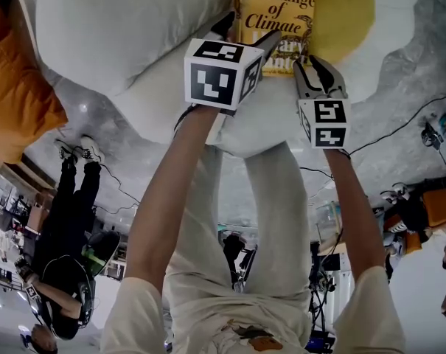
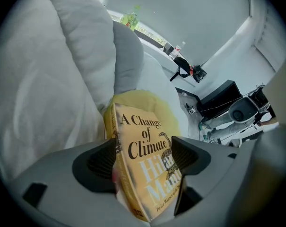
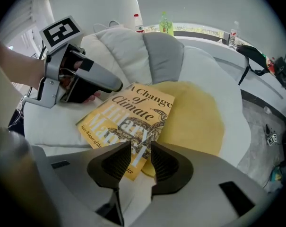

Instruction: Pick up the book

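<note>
I find the book (image 3: 128, 117) half on a pad (image 3: 195, 117) atop the seat (image 3: 213, 65), pillows (image 3: 119, 56) behind, left gripper (image 1: 248, 35) at its left edge, right gripper (image 3: 140, 157) over its near corner.

book (image 3: 129, 125) cover, "A Change of Climate"

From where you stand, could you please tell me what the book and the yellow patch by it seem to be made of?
The book: a paperback, it seems, with a thin printed card cover that has a slight sheen. The yellow patch: probably soft matte fabric, with no shine, blending softly into the white cushion.
</note>
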The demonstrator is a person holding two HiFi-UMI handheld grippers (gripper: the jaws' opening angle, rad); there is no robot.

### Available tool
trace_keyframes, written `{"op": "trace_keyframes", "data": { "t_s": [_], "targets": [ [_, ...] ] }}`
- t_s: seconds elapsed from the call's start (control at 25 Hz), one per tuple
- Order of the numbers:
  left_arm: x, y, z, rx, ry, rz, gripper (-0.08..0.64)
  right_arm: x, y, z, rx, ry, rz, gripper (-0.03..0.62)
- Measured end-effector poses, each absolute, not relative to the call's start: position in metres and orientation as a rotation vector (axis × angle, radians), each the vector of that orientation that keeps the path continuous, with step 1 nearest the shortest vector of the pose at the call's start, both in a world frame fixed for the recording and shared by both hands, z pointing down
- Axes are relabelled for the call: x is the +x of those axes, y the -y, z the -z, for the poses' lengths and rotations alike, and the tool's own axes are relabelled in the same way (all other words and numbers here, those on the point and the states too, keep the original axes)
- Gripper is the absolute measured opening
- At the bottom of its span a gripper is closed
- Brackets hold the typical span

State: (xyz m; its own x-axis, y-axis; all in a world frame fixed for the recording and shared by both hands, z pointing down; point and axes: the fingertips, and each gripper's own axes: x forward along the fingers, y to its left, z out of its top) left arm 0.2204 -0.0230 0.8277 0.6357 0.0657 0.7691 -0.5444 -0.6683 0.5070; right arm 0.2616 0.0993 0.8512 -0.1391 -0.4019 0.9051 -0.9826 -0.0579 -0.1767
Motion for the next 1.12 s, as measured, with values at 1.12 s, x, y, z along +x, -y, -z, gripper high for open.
{"op": "trace_keyframes", "data": {
  "t_s": [1.12],
  "targets": [
    [0.241, 0.022, -0.85, 2.007, 0.128, -0.852, 0.319, 0.263, -0.118, -0.878, 1.536, 1.489, -1.135, 0.13]
  ]
}}
